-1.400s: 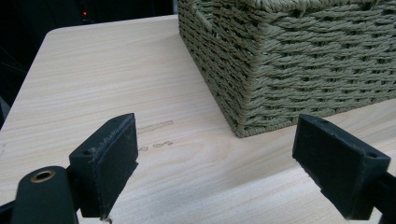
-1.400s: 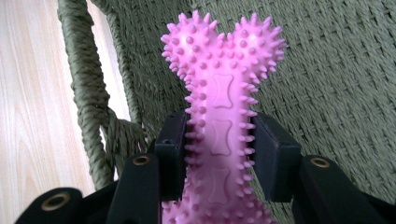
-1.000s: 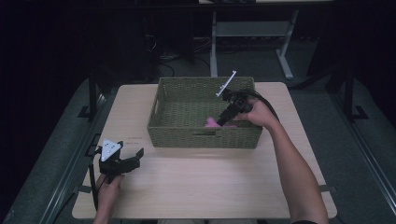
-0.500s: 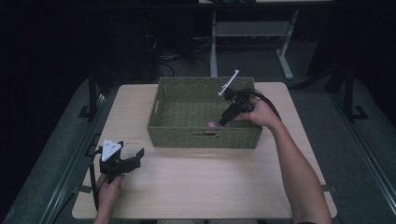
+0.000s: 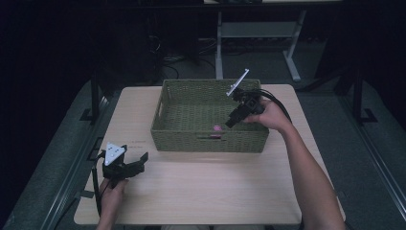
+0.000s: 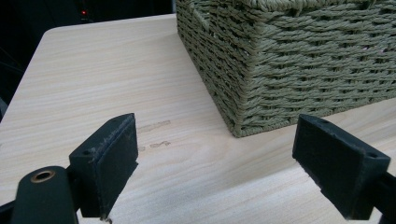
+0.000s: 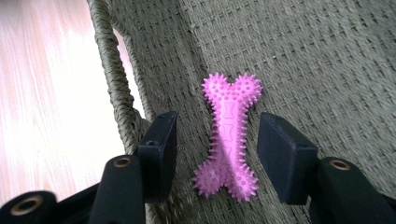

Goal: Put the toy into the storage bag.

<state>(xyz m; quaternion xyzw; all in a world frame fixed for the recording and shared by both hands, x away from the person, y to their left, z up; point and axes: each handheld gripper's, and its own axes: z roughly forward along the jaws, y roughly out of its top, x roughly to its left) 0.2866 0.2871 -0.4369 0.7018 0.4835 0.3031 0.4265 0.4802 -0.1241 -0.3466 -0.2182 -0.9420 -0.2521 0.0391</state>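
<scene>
One pink spiky bone toy (image 7: 229, 140) lies released by the basket's (image 5: 165, 108) near wall, between the right hand-held gripper's (image 7: 217, 154) just-spreading jaws; withdrawing upward seems next.

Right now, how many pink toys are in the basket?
1. The pink bone toy lies on the basket floor by the near wall, between the right gripper's opening jaws, untouched. The near wall might hide more.

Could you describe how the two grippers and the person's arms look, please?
Both grippers, left and right, are black with two flat, rectangular black pads. Brass-coloured rivets show near the jaw bases. Each carries a grey three-cornered plate on top, and a black cable trails from the right one. The forearms are bare; no sleeves show.
</scene>
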